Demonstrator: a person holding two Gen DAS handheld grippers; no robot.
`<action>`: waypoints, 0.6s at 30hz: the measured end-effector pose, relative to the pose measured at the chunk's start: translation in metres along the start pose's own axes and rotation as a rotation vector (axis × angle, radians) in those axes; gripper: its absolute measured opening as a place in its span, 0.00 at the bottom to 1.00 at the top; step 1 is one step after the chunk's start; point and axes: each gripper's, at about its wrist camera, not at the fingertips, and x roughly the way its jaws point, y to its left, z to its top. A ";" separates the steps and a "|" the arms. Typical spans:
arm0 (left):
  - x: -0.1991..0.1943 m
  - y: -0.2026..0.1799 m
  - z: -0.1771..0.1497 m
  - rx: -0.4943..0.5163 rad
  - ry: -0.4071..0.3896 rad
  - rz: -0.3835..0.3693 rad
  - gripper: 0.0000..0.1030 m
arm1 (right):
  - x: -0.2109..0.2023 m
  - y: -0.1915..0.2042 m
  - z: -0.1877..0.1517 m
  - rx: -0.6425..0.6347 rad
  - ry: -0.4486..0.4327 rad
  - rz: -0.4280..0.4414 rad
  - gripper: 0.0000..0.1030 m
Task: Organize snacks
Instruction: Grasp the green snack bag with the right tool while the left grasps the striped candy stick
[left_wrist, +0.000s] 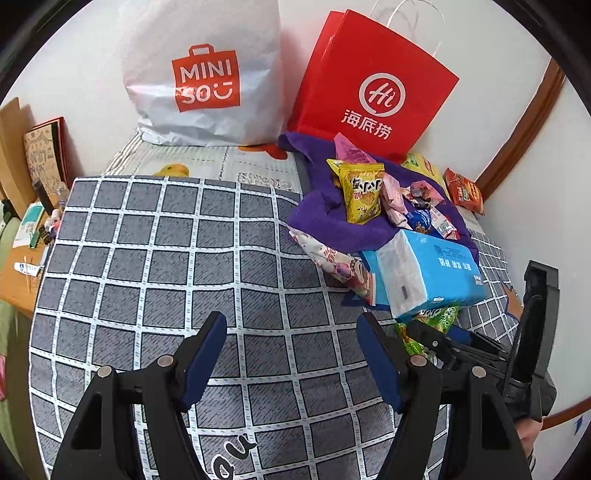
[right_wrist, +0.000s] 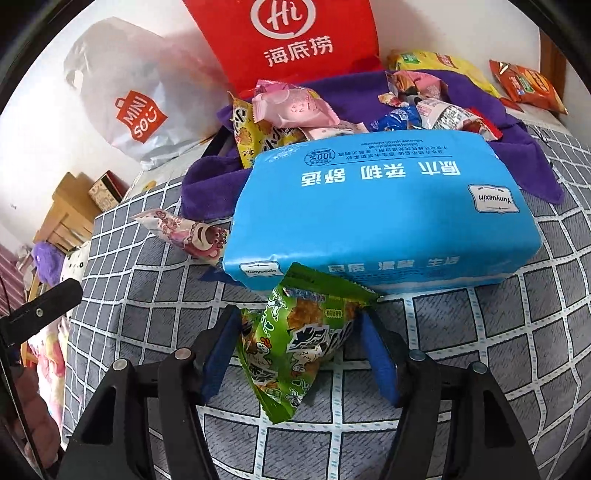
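Green crinkly plastic snack packet (right_wrist: 295, 343) with cartoon print, lying on the grey quilt with white grid lines (right_wrist: 480, 350), its top corner against the front edge of the blue plastic-wrapped tissue pack (right_wrist: 388, 214). Sits between the blue-padded black fingers of the right gripper (right_wrist: 297, 354); left pad touching or nearly touching the packet's edge, right pad just apart from it, so jaws partly open around the packet and no firm grip visible. Same green packet (left_wrist: 436, 321) glimpsed in the left wrist view, mostly hidden behind the tissue pack (left_wrist: 424, 273) and the right gripper's black body.

Left gripper (left_wrist: 291, 358) spread wide over bare quilt (left_wrist: 166, 258), nothing between its pads.

Behind the tissue pack, a rumpled purple towel (right_wrist: 524, 173) heaped with small wrapped snacks: a yellow biscuit packet (left_wrist: 360, 192), a pink round-cake wrapper (right_wrist: 291, 105), blue and red-and-white packets. Pink bear-print packet (right_wrist: 192, 236) just beside the tissue pack's left end. Orange-red crisp packet (right_wrist: 528, 85) lying apart near the wall on the right.

Farther back, a red paper carrier bag with white logo (left_wrist: 373, 88) and a white plastic shopping bag with red logo (left_wrist: 207, 74), both leaning against the wall. Wooden furniture with clutter (left_wrist: 22, 236) at the far left.
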 end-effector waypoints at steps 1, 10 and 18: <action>0.002 -0.001 -0.001 0.003 0.001 -0.004 0.69 | -0.002 0.000 -0.001 -0.015 -0.001 0.007 0.60; 0.036 -0.022 0.006 -0.004 0.050 -0.041 0.69 | -0.033 -0.018 -0.013 -0.085 -0.018 0.041 0.58; 0.074 -0.041 0.024 -0.020 0.070 -0.045 0.67 | -0.054 -0.052 -0.019 -0.100 -0.038 0.043 0.36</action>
